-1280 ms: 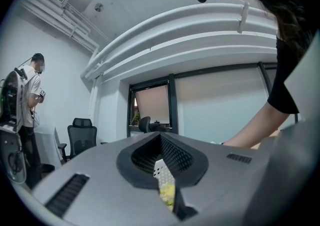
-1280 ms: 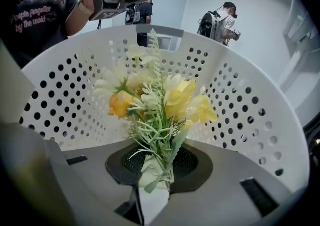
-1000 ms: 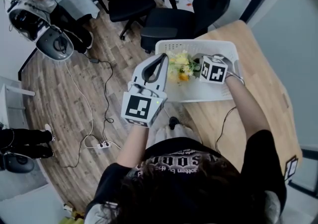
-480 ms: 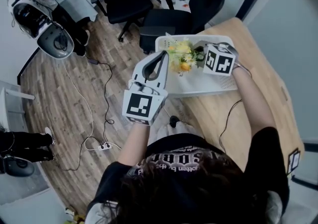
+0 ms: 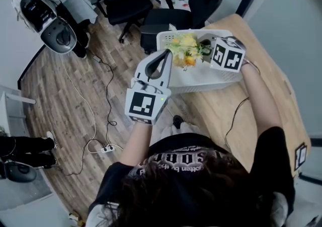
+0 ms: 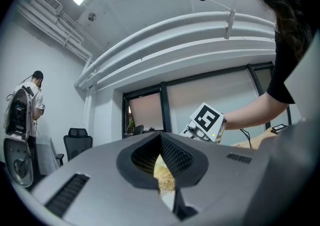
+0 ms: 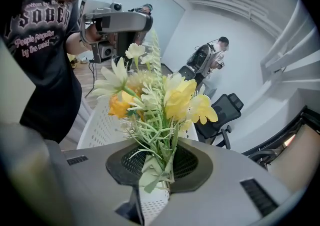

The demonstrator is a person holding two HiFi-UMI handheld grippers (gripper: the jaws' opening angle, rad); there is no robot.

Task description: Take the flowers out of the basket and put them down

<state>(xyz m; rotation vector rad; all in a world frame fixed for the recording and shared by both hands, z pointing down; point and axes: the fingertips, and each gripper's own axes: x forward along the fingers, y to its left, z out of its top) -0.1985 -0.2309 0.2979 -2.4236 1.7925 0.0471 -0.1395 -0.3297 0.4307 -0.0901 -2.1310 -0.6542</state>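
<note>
Flowers (image 5: 185, 50) have risen from basket (image 5: 201, 81); right hand-held gripper (image 5: 205, 50) grips them.

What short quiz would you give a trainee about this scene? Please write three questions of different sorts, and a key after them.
1. True or false: the right gripper is shut on the stems of the flowers.
2. Where does the basket stand? A: on the floor. B: on the table. C: on a chair.
3. Fill in: the left gripper has its jaws together and holds ____.

Key: 1 true; 2 B; 3 nothing.
</note>
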